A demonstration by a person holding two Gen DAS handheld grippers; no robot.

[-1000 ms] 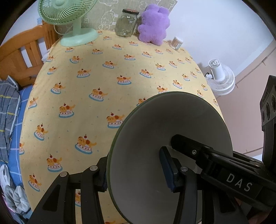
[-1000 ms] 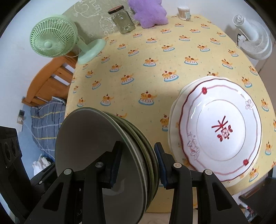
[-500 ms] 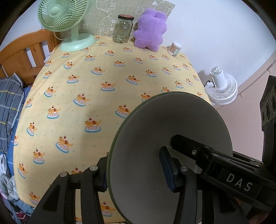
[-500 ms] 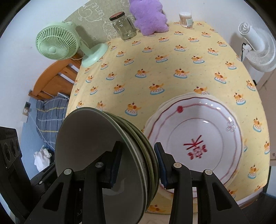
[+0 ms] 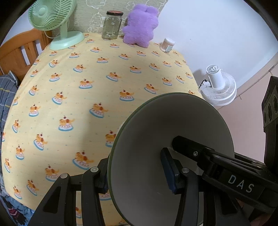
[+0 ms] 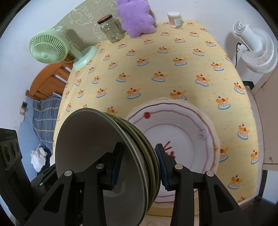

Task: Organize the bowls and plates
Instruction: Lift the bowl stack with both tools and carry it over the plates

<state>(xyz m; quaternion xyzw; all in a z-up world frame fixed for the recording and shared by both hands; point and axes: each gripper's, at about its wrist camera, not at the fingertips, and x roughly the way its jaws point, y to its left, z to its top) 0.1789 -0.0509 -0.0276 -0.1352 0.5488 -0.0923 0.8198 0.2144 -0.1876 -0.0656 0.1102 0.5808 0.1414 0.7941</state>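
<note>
Both claws — left claw (image 5: 137, 175), right claw (image 6: 138, 166) — clamp the upright green-rimmed plate stack (image 6: 104, 156) between their pads.

plates (image 6: 182, 139) on table (image 6: 173, 73) | jar (image 6: 112, 28), fans at back

A: What do the left tongs (image 5: 137, 175) hold?
B: A stack of grey plates (image 5: 166, 139), on edge, clamped between the pads.
A: And the far end of the yellow worktop (image 5: 83, 97)?
B: Green fan (image 5: 52, 15), glass jar (image 5: 112, 25), purple plush toy (image 5: 140, 27).
</note>
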